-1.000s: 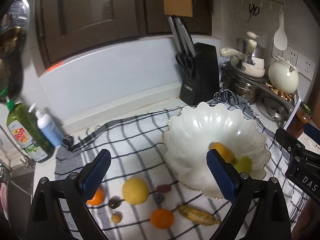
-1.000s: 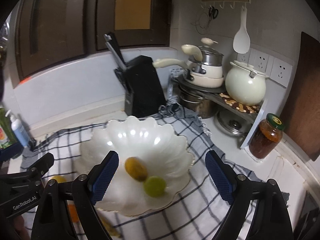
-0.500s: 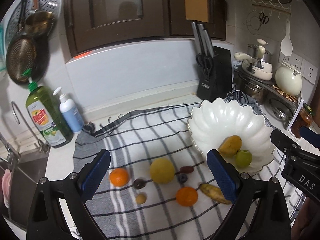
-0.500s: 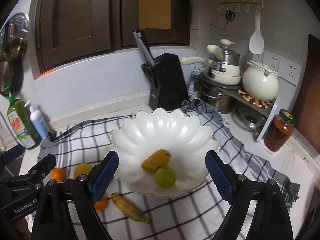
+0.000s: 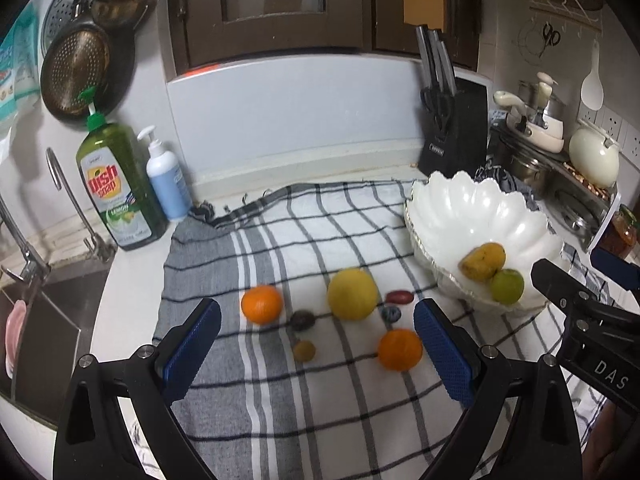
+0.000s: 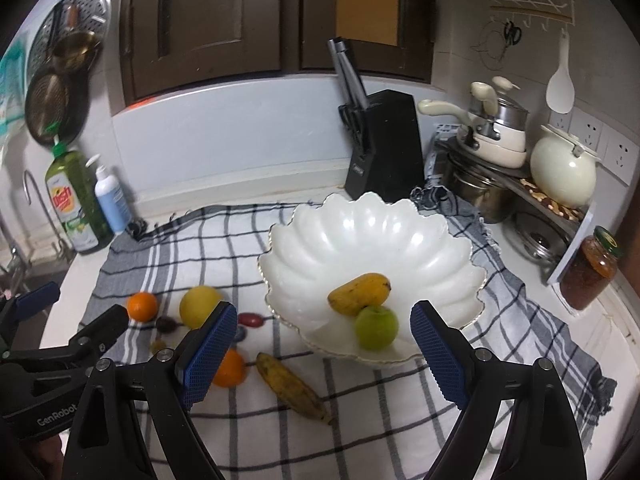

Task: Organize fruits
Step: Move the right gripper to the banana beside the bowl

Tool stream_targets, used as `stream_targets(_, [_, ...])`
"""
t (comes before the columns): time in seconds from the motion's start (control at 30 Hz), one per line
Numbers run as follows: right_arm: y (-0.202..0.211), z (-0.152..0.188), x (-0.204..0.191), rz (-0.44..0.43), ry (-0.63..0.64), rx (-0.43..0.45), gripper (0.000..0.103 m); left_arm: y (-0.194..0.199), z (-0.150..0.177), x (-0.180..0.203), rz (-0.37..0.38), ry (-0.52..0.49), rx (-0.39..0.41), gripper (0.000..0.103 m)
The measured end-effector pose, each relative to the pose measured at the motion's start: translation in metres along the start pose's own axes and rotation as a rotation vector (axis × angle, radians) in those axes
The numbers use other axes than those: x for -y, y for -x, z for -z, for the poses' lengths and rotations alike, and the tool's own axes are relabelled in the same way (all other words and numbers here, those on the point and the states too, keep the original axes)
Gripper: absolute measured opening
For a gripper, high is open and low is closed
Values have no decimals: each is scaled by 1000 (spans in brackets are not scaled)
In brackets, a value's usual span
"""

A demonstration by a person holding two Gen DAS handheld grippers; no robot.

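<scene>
- Only the R wrist view gives us the banana (image 6: 294,386), long, brown-spotted, flat on the checked cloth (image 6: 360,432) in front of the bowl (image 6: 360,236); the L view doesn't show it.
- L view alone shows the sink (image 5: 44,320) and tap at far left.
- Bowl: glossy white, scalloped rim. Inside we see a mango (image 6: 359,294), matte yellow w/ dark flecks, touching a smooth green apple (image 6: 377,327).
- Loose on cloth: two oranges (image 5: 262,304) (image 5: 400,349), a big round yellow fruit (image 5: 352,294), a red oval one (image 5: 399,297), plus small dark ones, too blurred to name.
- Left gripper (image 5: 316,350): blue textured pads wide apart, nothing held; the loose fruit sits between and just beyond its fingers.
- Right gripper (image 6: 320,350): pads spread too, empty; mango and apple lie just ahead between them.
</scene>
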State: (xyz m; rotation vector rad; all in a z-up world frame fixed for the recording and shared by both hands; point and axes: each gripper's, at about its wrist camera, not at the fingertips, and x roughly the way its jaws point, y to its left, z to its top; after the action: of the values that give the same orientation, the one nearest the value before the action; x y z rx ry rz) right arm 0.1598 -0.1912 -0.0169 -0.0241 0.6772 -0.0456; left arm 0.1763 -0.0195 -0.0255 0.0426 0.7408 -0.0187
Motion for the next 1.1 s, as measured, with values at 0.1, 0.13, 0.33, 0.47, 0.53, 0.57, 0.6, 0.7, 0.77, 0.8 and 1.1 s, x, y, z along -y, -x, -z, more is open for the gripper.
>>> stream_targets(0.1, [-3, 5, -4, -23, 25, -13, 89, 0, 8, -2, -22, 13, -1, 99])
stream_targets(0.13, [-5, 7, -6, -31, 39, -19, 89, 0, 12, -2, -34, 17, -3, 99])
stream_targets(0.33, [-17, 19, -17, -52, 162, -46, 89, -4, 31, -3, -88, 28, -20, 99])
stream_targets(0.47, [-26, 28, -20, -88, 198, -76, 89, -8, 40, -3, -92, 33, -41, 99])
stream_targets(0.53, [-30, 32, -21, -118, 201, -93, 88, -10, 45, -2, -91, 40, -50, 99])
stream_targets(0.57, [-34, 35, -21, -134, 200, -107, 87, -11, 46, -1, -91, 43, -56, 99])
stream_targets(0.6, [-37, 37, -21, -142, 200, -115, 86, -12, 48, -1, -91, 45, -61, 99])
stream_targets(0.7, [-48, 44, -21, -171, 206, -150, 80, -14, 54, 0, -102, 62, -71, 99])
stream_targets(0.77, [-55, 48, -20, -179, 212, -171, 77, -15, 57, 0, -111, 77, -76, 99])
stream_targets(0.8, [-59, 50, -20, -186, 216, -181, 75, -16, 60, 1, -117, 87, -80, 99])
stream_targets(1.1, [-85, 60, -15, -221, 258, -242, 67, -38, 78, 11, -145, 145, -149, 99])
